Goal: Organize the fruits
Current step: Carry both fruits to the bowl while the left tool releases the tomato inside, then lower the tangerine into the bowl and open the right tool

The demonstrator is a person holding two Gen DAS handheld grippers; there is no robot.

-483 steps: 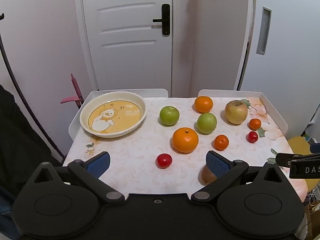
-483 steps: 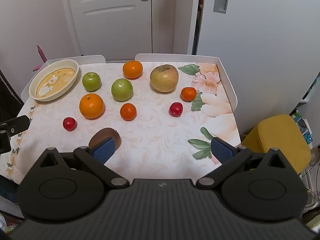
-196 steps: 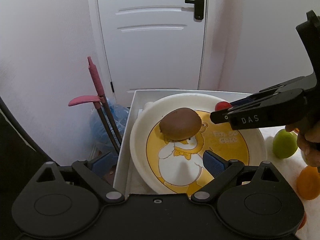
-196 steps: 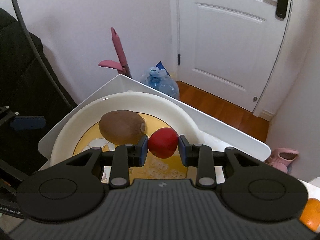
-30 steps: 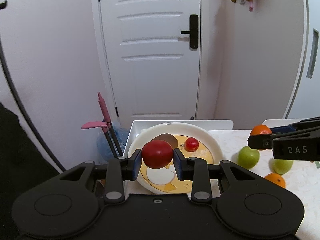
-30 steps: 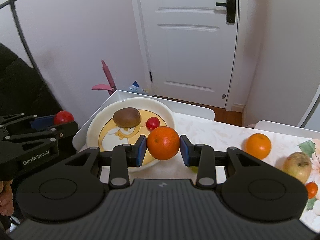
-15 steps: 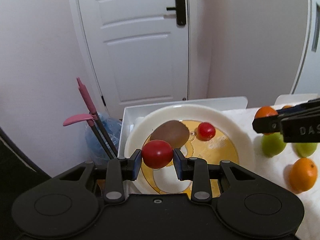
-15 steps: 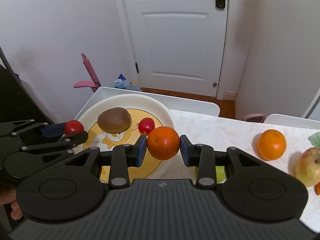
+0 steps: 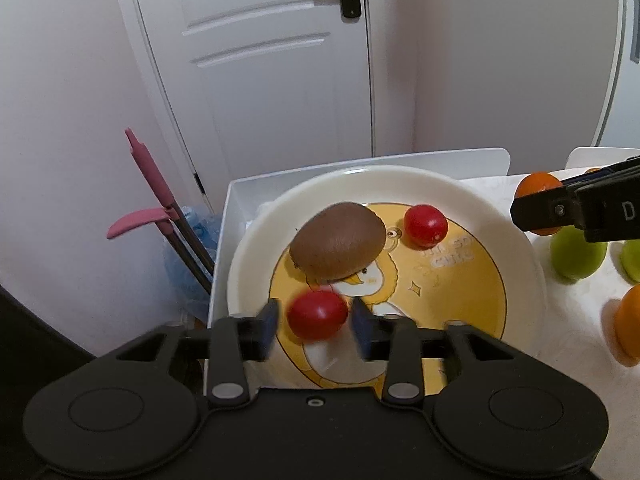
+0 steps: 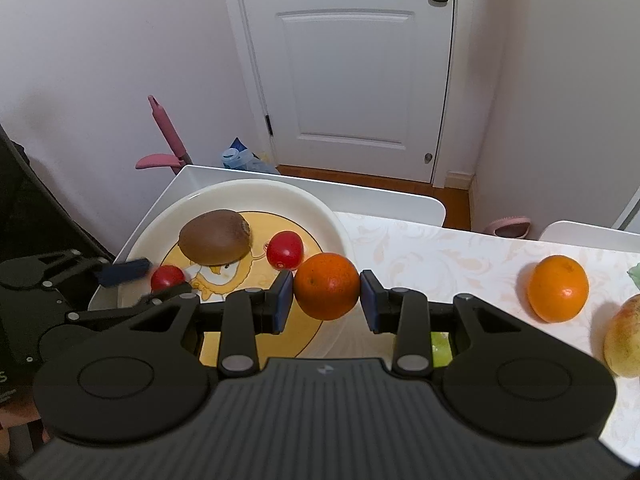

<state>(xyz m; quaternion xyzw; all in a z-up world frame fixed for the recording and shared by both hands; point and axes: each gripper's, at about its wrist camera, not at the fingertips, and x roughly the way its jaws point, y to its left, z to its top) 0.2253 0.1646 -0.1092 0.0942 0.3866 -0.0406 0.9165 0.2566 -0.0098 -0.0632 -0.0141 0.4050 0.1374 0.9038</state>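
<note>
Left gripper (image 9: pixel 314 322) apart around tomato (image 9: pixel 317 314); right gripper (image 10: pixel 327 300) grips orange (image 10: pixel 327 286).

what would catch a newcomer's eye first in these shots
Likely the orange clamped in the right tongs, at the near rim of the duck-print plate. Next, the cherry tomato between the blurred, parted pads of the left tongs, over the plate beside a kiwi and another cherry tomato.

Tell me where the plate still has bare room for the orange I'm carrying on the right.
The plate's right half is bare, from the far tomato round to the near rim. Its left side is crowded: kiwi, and the left gripper open around a second tomato. The right gripper clamps the orange.
</note>
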